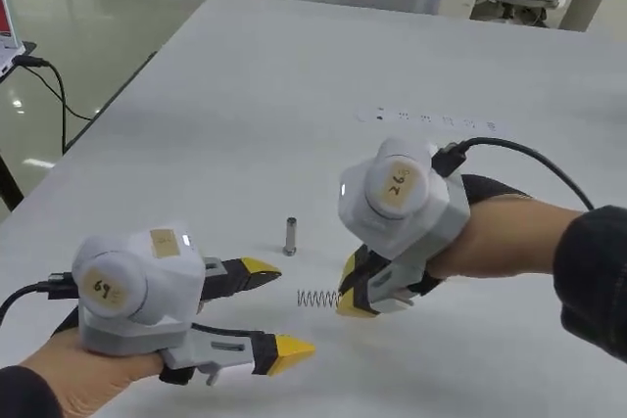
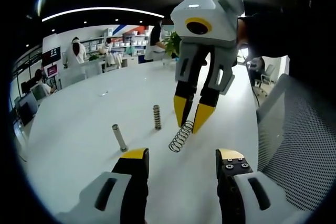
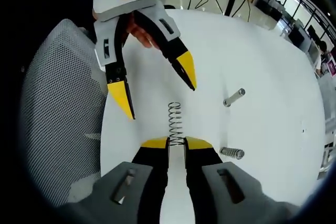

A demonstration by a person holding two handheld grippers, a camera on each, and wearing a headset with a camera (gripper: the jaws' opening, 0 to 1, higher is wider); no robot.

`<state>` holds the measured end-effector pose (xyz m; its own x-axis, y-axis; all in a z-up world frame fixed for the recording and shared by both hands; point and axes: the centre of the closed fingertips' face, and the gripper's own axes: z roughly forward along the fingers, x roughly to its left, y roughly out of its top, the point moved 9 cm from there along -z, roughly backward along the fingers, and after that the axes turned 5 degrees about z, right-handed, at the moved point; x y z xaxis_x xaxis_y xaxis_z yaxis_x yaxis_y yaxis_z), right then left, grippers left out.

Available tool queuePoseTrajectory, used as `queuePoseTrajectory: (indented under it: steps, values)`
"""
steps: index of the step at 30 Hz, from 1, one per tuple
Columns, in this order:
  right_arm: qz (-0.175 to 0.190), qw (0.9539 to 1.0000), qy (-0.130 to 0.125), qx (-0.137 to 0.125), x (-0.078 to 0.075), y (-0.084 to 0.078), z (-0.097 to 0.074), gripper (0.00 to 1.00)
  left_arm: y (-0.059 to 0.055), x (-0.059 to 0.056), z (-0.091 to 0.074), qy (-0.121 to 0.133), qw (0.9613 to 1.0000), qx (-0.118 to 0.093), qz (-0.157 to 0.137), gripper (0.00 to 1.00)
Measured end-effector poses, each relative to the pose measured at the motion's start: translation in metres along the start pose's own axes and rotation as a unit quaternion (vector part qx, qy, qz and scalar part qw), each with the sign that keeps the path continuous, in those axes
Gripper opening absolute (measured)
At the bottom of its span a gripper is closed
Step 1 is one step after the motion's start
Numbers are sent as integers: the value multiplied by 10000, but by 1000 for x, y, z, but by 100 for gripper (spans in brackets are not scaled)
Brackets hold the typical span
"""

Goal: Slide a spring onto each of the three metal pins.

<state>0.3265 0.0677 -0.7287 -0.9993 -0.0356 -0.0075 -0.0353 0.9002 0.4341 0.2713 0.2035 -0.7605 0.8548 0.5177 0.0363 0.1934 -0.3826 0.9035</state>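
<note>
My right gripper (image 1: pixel 353 301) rests low on the white table (image 1: pixel 294 95), shut on one end of a loose spring (image 1: pixel 315 298) that sticks out to its left. A bare metal pin (image 1: pixel 290 236) stands upright just behind the spring. In the right gripper view the spring (image 3: pixel 175 121) runs forward from the closed jaws of the right gripper (image 3: pixel 176 141); the bare pin (image 3: pixel 234 97) and a pin wearing a spring (image 3: pixel 231 153) stand to the right. My left gripper (image 1: pixel 279 307) is open, facing the spring (image 2: pixel 181 136), apart from it.
A white power strip (image 1: pixel 426 117) lies on the table behind the right gripper. The table's left edge (image 1: pixel 127 85) drops to the floor. A grey mesh chair (image 3: pixel 58 103) stands close to the near side.
</note>
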Motion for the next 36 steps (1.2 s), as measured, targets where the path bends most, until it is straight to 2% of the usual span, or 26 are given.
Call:
queuePoseTrajectory:
  steps: [13,22,29,36]
  values:
    - [-248,9996,133,53,10,3,-8,13,7,-8,1,-214,9995,-142,195,25]
    - [-436,9987,265,64,16,4,-8,13,8,-11,0,-312,9990,-193,268,12]
    - [-590,9977,331,90,17,3,-9,13,6,-12,1,-376,9987,-175,293,9]
    - [-511,9979,399,90,17,3,-12,13,6,-12,2,-423,9984,-172,345,9]
